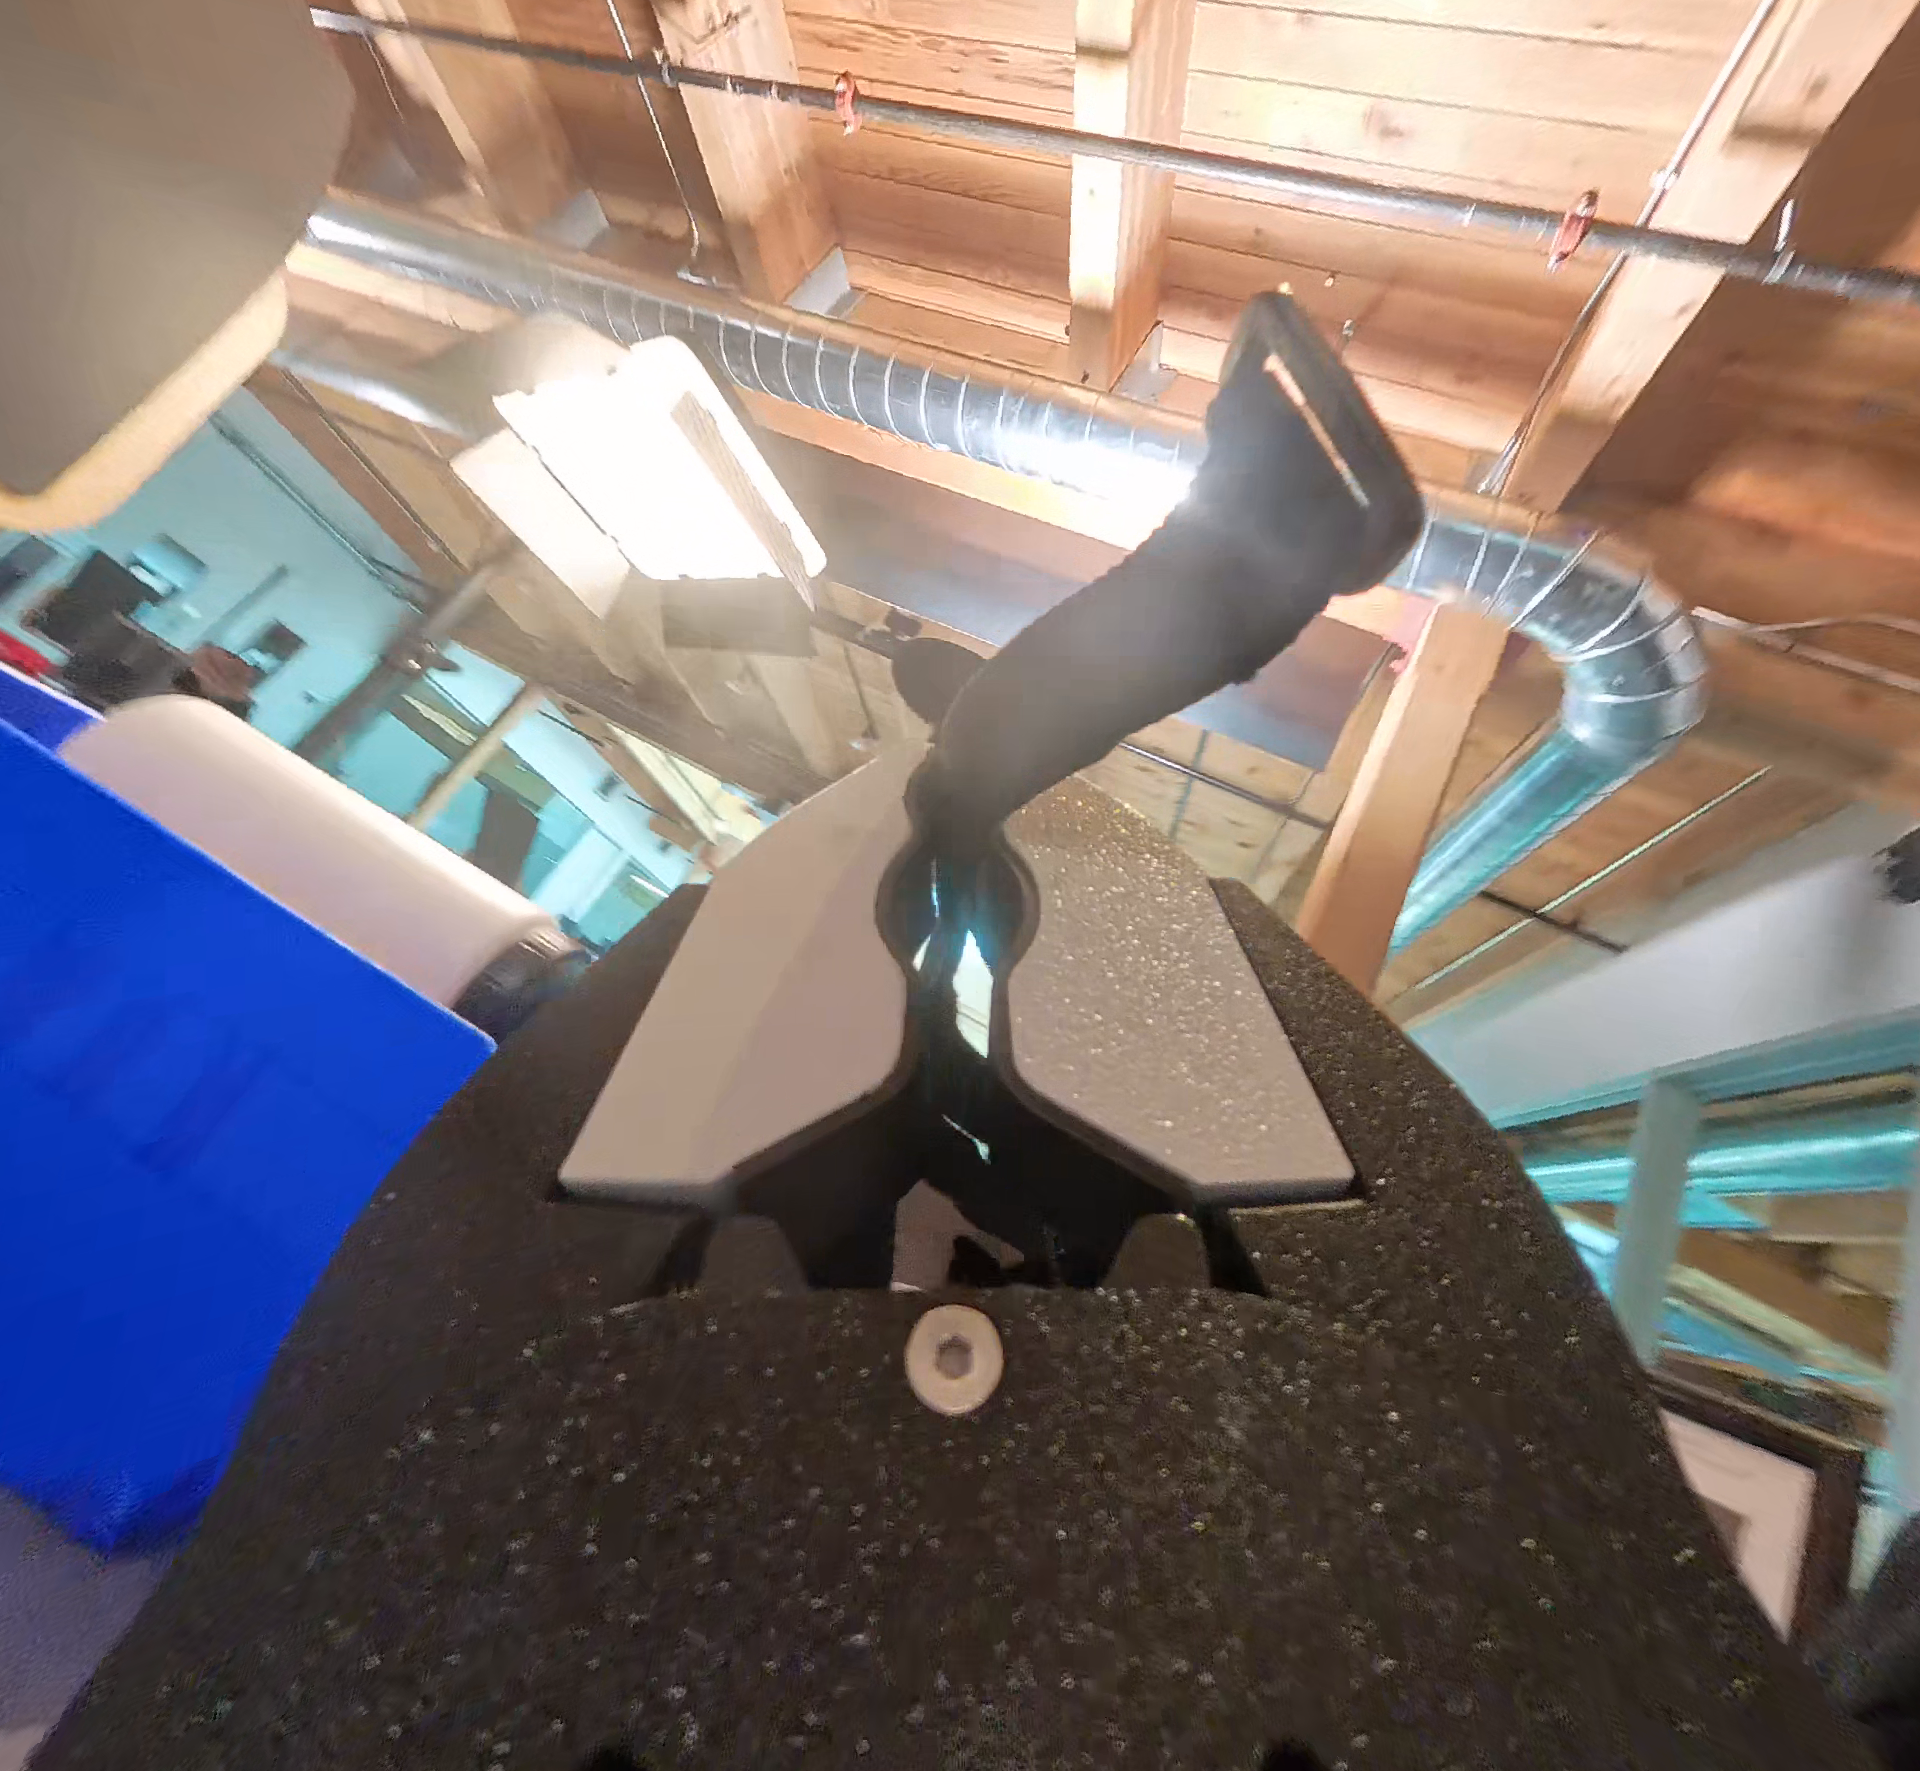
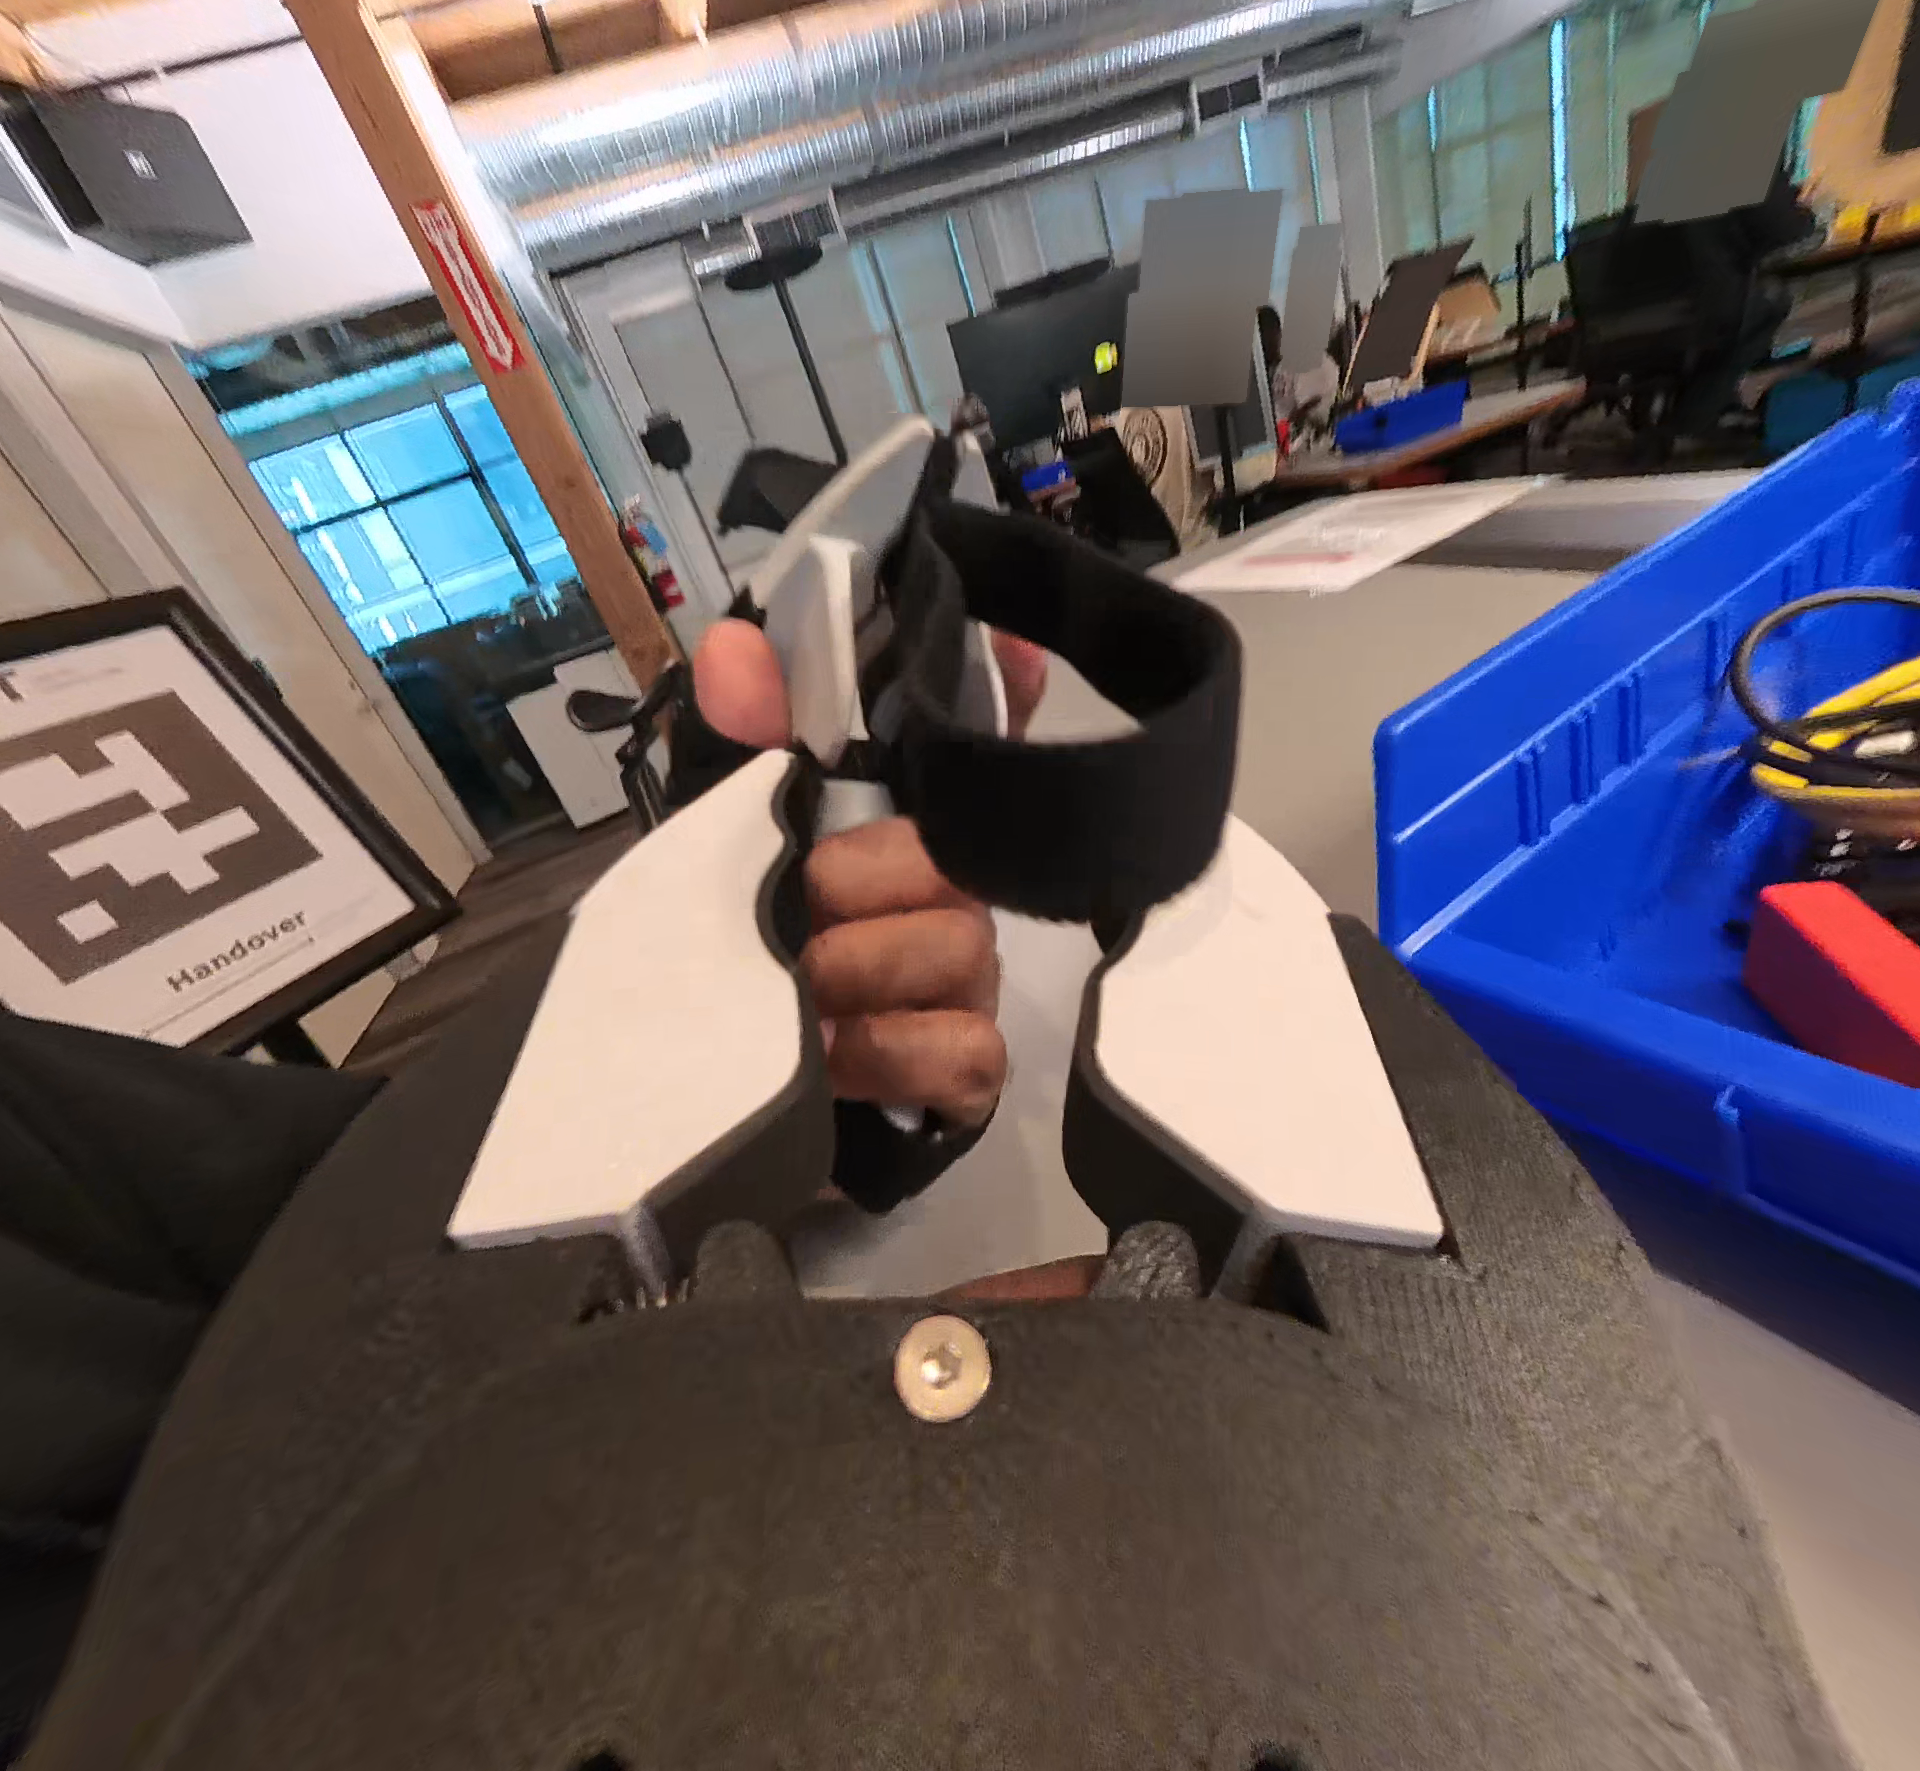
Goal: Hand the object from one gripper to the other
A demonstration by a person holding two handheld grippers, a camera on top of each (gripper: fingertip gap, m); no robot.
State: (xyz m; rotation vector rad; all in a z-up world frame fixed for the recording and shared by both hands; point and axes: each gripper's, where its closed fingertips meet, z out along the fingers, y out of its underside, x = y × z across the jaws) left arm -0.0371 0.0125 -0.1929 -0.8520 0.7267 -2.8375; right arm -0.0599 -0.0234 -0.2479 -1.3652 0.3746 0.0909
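The left tool (image 1: 961, 848), a black foam-textured body with two pale grey fingers, is pointing up toward a wooden beam ceiling (image 1: 1039, 59) and a silver ribbed duct (image 1: 935, 402). Its fingers are pressed nearly together and are pinching a black fabric strap with a flat black plastic buckle (image 1: 1164, 609); the strap is rising out of the fingertips and bending to the right, with the buckle at its far end. Loose ends of the strap are hanging down in the narrow gap between the fingers.

In the right wrist view the right tool (image 2: 997, 838) is standing wide apart, its two pale grey fingers gripping nothing. Just beyond it the left tool (image 2: 862, 599) is showing edge-on, held in the person's hand (image 2: 894, 973), and the black strap (image 2: 1070, 765) is curling in a loop from it toward the right. The lower part of the loop is lying in front of the right finger of the right tool; whether it is touching that finger I cannot tell.

To the right a blue plastic bin (image 2: 1558, 890) is sitting on the grey table (image 2: 1299, 682), holding yellow and black cables (image 2: 1829, 734) and a red block (image 2: 1829, 973). At the far left a framed black-and-white marker board (image 2: 156, 838) is leaning.
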